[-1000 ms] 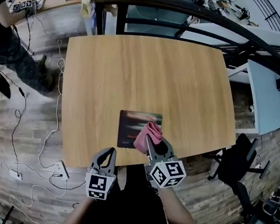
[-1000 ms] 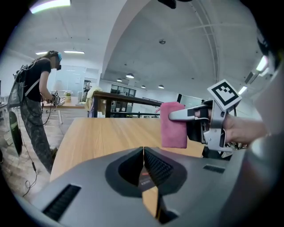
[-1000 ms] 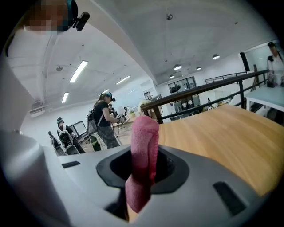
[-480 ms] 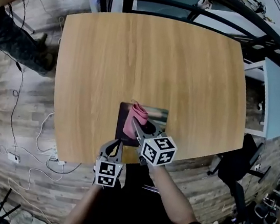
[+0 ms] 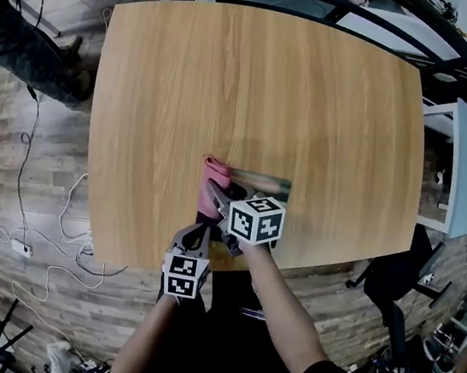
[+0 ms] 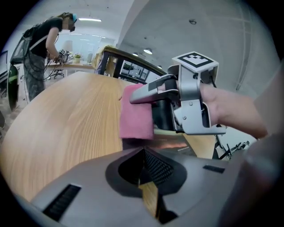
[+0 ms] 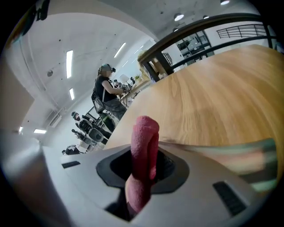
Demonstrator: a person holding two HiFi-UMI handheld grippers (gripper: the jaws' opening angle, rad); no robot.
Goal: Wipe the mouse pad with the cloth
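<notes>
Pink cloth (image 5: 214, 174), folded into a thick wad, sits clamped between the jaws of the right gripper (image 5: 215, 194), pressed down at the nine o'clock edge of the mouse pad (image 5: 262, 182). The pad lies flat on the light wooden table (image 5: 256, 90), toward the six o'clock side of the top and close to the near edge. From the right gripper view the cloth (image 7: 143, 150) stands up between the jaws of that gripper (image 7: 144, 177), both of them tight against it, with the pad (image 7: 248, 162) a blurred strip at three o'clock and bare wood running off beyond. The left gripper (image 5: 194, 238) hovers at about seven o'clock from the pad, over the near edge of the table and just beside the right one. Its own view shows its jaws (image 6: 146, 177) brought together with nothing between them. Straight ahead at twelve o'clock in that view the cloth (image 6: 135, 117) hangs from the right gripper (image 6: 138, 95) onto the dark pad (image 6: 171, 144). A person (image 6: 42, 48) stands bent over a far bench at ten o'clock. Loose white cables (image 5: 64, 226) trail across the plank floor at eight o'clock from the table, and a black chair (image 5: 389, 272) stands at four o'clock.
</notes>
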